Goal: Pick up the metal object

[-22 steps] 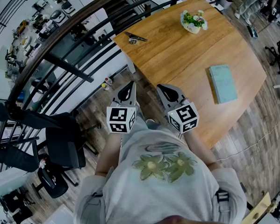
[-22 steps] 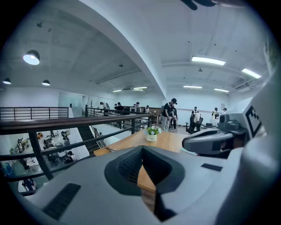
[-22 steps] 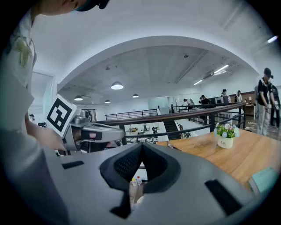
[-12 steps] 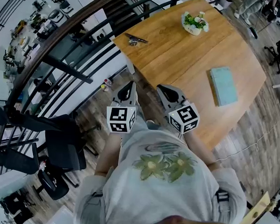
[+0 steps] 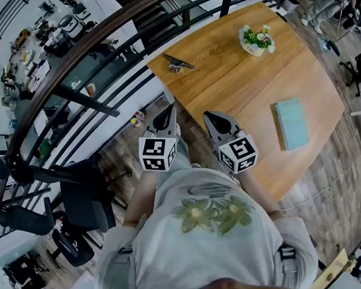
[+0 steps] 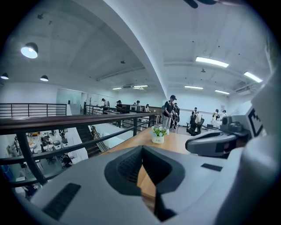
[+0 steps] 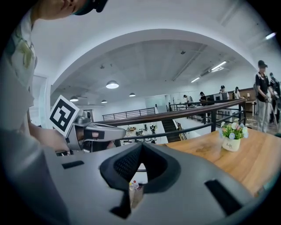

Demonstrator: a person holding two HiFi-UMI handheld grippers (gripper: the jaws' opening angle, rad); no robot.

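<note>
The person stands at the near edge of a wooden surface (image 5: pixel 244 84), one tool in each hand, both held low in front of the body and pointing roughly toward 12 o'clock. The left hand-held gripper (image 5: pixel 166 113) has its jaws pressed together with nothing between them; its own view (image 6: pixel 141 149) shows the two grey jaws meeting at the tip, with only the wood of the surface seen through the dark hollow behind them. The right hand-held gripper (image 5: pixel 211 116) is closed the same way and carries nothing. In its own view (image 7: pixel 141 147) the jaws meet at the tip, and only floor and small bottles far below show through the gap. The two tools sit near each other, side by side but apart, each with its marker cube toward the person's chest.

The metal object (image 5: pixel 177 63) lies flat on the surface near its far left corner, at about 12 o'clock from the left tool and well apart from both. A small white pot of flowers (image 5: pixel 257 41) stands at about 2 o'clock from the metal object, near the far edge. A pale teal book (image 5: pixel 291 124) lies at 3 o'clock from the right tool. A dark railing (image 5: pixel 82 57) curves past the surface on the left, and a black office chair (image 5: pixel 84 193) stands on the floor at about 8 o'clock from the person.
</note>
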